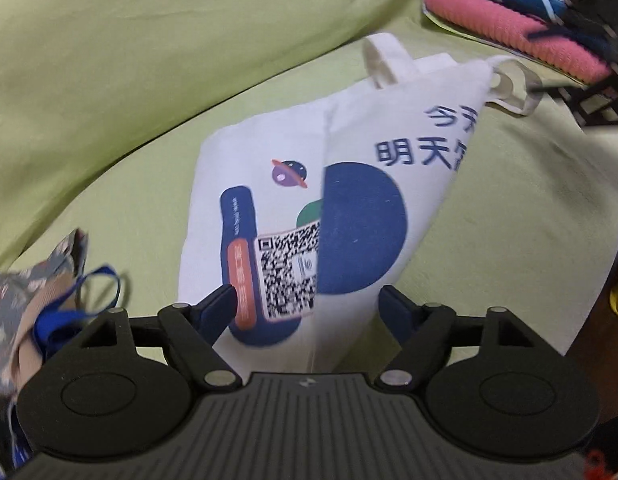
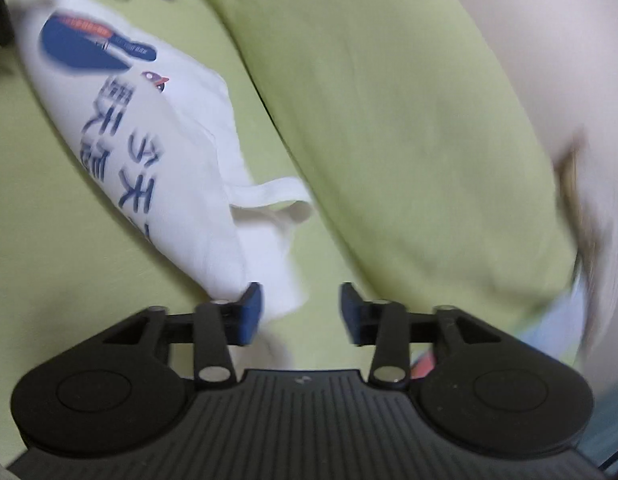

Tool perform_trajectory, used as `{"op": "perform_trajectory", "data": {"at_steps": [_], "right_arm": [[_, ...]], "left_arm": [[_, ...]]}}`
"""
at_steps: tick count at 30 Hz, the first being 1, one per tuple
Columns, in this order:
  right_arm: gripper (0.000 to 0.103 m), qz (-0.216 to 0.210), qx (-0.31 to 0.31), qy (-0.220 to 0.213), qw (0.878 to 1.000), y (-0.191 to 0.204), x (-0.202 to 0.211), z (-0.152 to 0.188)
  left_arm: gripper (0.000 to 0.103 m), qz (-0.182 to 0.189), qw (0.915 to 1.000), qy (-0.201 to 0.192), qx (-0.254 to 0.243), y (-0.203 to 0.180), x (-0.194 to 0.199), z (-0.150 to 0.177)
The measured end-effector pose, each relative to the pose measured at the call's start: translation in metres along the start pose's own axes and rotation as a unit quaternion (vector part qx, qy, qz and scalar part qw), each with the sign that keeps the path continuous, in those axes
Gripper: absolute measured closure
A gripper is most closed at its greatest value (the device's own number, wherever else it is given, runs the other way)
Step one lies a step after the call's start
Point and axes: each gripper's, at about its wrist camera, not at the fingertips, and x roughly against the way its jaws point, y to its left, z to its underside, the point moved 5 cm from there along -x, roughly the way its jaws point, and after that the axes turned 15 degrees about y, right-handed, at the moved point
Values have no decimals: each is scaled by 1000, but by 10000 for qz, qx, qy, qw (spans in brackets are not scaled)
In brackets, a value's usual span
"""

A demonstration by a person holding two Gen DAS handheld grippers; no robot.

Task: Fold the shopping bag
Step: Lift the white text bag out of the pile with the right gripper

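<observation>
I have the white shopping bag [image 1: 293,208] lying on the green bedsheet [image 1: 509,240], doubled lengthwise so one printed half overlaps the other along a crease down its middle. Its handles [image 1: 383,62] stick out at the far end, toward the stack of folded textiles [image 1: 509,20] at the bed's far right corner.

My left gripper [image 1: 307,304] is spread wide with its fingers straddling the bag's near end, holding nothing as far as I can see. My right gripper [image 2: 301,312] is also parted, at the handle end; cloth lies between its fingers, but they do not pinch it.

Both views are smeared, so I judge I am moving between grasps. With one fold in place, the bag fits either a stage partway through folding or a release just after a fold.

To do this well, I want each gripper square to the cloth, pinching both layers together near a corner so the top layer cannot slide off the crease. I should keep the handles tucked inside the outline and steer clear of the patterned bag [image 1: 33,300] at the near left edge.
</observation>
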Motion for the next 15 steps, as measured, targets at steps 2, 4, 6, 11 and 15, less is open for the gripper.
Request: {"op": "perform_trajectory", "data": {"at_steps": [2, 4, 6, 11, 15], "right_arm": [[49, -312, -606, 92, 9976, 7, 10, 20], [49, -587, -1127, 157, 9918, 9, 14, 33], [48, -928, -1536, 118, 9837, -2, 7, 28], [35, -1767, -2537, 22, 9510, -28, -10, 13], [32, -2416, -3305, -56, 9123, -51, -22, 0]], "left_arm": [[25, 60, 9994, 245, -228, 0, -15, -3], [25, -9, 9975, 515, -493, -9, -28, -2], [25, -116, 9970, 439, -627, -16, -31, -2], [58, 240, 9958, 198, -858, -42, -26, -3], [70, -190, 9868, -132, -1606, -80, -23, 16]]}}
